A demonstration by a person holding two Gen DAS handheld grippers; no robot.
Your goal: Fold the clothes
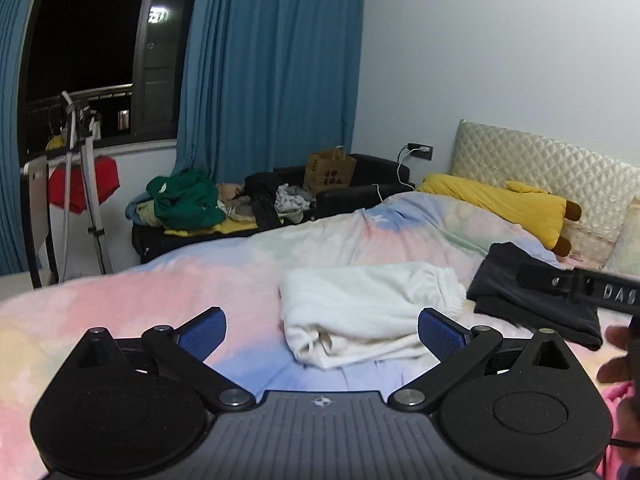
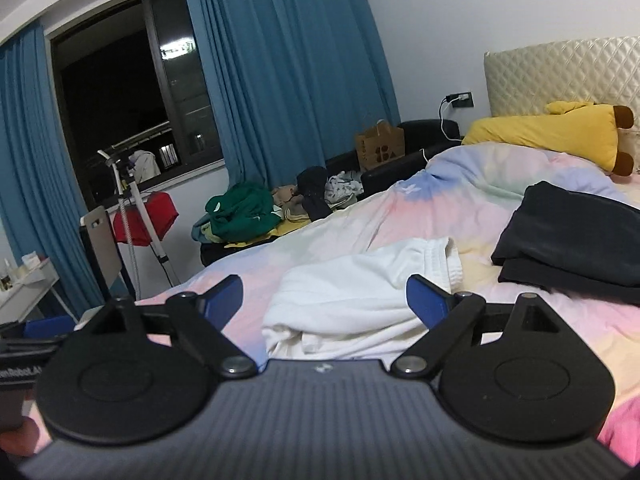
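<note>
Pastel tie-dye bedding covers the bed (image 1: 168, 292), the biggest thing in view. On it lies a folded dark garment (image 2: 572, 236) near the headboard end, and just beside that a white garment (image 1: 360, 308), loosely folded. Above the cloth, the left hand-held gripper (image 1: 322, 330) and right hand-held gripper (image 2: 324, 300) both stand wide apart, holding nothing.
</note>
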